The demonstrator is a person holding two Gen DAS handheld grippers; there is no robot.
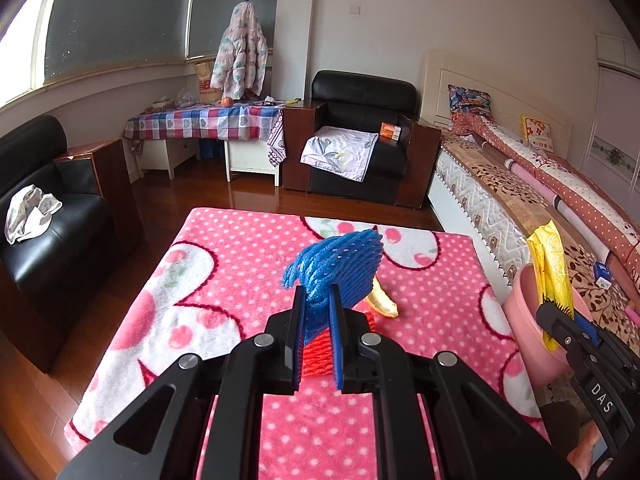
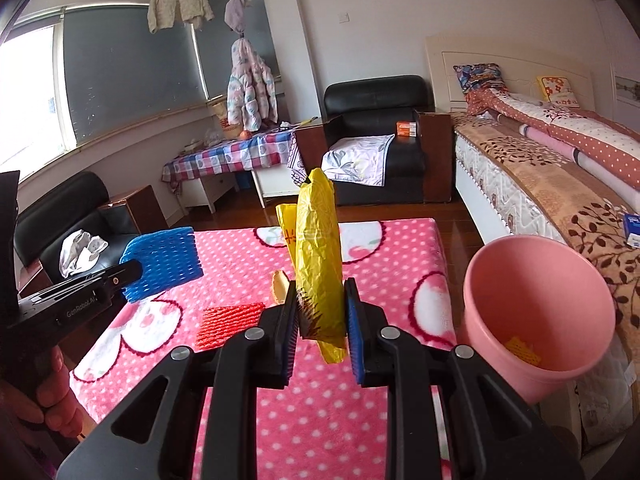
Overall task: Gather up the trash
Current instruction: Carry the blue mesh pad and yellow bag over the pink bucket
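right gripper (image 2: 322,316) is pinching a wrapper (image 2: 318,256), left gripper (image 1: 316,320) pinching blue net (image 1: 336,264); the limp wrapper is risking snagging the bin (image 2: 540,304) rim at right.

From my left wrist view, the blue foam net (image 1: 336,268) covers most of the banana peel (image 1: 383,303) and the far part of the red foam net (image 1: 320,356). The pink bin (image 1: 524,312) is half hidden behind the right gripper (image 1: 560,312). In the right view, the yellow bag (image 2: 318,264) hides most of the peel (image 2: 280,286). I can't identify the small yellow piece (image 2: 520,350) inside the bin (image 2: 532,264).
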